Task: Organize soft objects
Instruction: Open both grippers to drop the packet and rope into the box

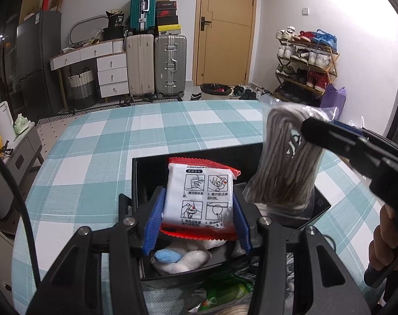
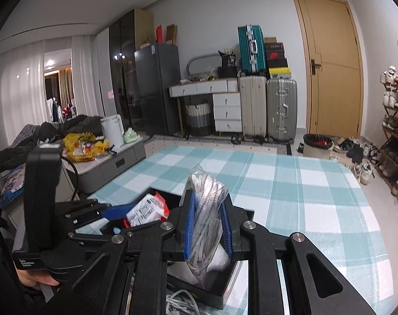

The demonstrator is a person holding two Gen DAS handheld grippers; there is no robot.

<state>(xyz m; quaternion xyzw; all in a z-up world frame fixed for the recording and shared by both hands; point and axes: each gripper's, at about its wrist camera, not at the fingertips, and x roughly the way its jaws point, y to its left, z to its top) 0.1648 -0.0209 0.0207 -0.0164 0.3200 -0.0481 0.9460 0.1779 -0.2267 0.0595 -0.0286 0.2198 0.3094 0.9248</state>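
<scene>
My left gripper point(image 1: 197, 207) is shut on a white packet with red edges point(image 1: 199, 197), held over a black open box point(image 1: 146, 173) on the checked tablecloth. My right gripper point(image 2: 208, 225) is shut on a clear bag of grey-and-white cord point(image 2: 207, 210), held upright over the box's right side; the bag also shows in the left wrist view point(image 1: 285, 162). The packet shows in the right wrist view point(image 2: 146, 210) between the left gripper's blue pads. A white plush with a blue part point(image 1: 178, 257) lies in the box.
A green-and-white packet point(image 1: 225, 291) and white cable point(image 2: 180, 302) lie on the table near the box's front. The teal checked table point(image 2: 291, 197) stretches ahead. A grey side cabinet point(image 2: 112, 162) stands left of it.
</scene>
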